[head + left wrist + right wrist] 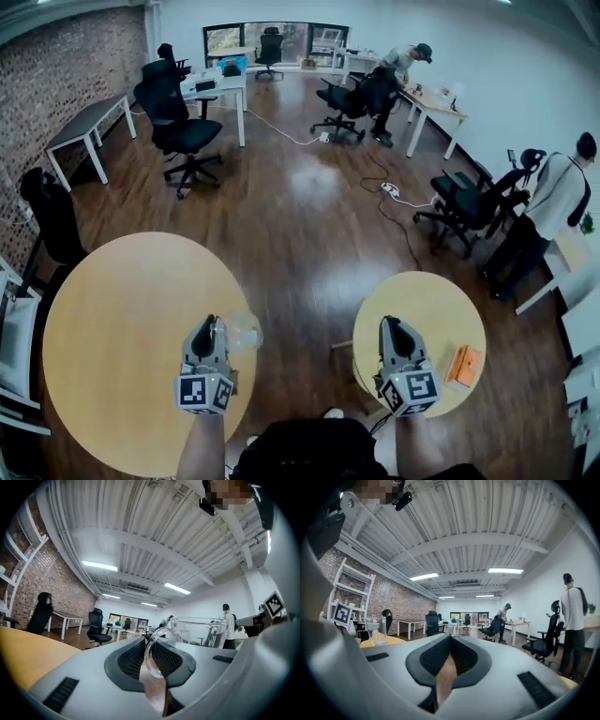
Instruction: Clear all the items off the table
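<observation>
glass mug handle clamped in left tool; right tool closed, empty, over small table.

Right gripper: jaws pressed together, nothing between them. Far left, a glass cup sits just above the edge of a yellow tabletop. Brick wall behind. Person stands at right, beside a black office chair.
</observation>
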A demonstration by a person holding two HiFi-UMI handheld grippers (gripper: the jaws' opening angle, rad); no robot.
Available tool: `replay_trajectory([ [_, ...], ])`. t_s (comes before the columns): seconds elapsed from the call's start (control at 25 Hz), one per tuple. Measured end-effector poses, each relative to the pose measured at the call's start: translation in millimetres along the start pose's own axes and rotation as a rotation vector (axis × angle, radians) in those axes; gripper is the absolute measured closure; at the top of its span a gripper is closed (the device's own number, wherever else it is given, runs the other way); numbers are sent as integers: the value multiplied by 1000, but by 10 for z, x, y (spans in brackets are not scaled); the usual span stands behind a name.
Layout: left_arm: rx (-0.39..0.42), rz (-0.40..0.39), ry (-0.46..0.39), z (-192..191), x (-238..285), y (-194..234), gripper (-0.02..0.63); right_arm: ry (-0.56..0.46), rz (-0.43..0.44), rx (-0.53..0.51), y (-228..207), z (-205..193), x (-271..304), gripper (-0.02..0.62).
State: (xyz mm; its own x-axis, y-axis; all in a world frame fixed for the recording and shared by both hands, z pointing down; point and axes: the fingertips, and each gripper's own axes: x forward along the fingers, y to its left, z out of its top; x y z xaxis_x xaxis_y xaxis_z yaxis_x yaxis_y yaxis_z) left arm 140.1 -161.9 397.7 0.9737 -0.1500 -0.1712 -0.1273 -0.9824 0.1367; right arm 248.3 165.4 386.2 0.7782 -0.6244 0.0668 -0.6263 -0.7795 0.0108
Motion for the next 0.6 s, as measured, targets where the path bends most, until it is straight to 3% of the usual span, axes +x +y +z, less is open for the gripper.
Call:
replay_trajectory([
  [0.2,-54,-155,-13,-178,563,-983,569,-12,-136,15,-1002,-29,-341,591],
  [0.4,-96,-276,-4,-380,1024,-1876,569,-13,-234,2,-1735,-52,-784,591],
  [0.6,-98,-440,35,-534,1329,-2711,569,-8,-398,57,-2308,-201,-1388,591],
])
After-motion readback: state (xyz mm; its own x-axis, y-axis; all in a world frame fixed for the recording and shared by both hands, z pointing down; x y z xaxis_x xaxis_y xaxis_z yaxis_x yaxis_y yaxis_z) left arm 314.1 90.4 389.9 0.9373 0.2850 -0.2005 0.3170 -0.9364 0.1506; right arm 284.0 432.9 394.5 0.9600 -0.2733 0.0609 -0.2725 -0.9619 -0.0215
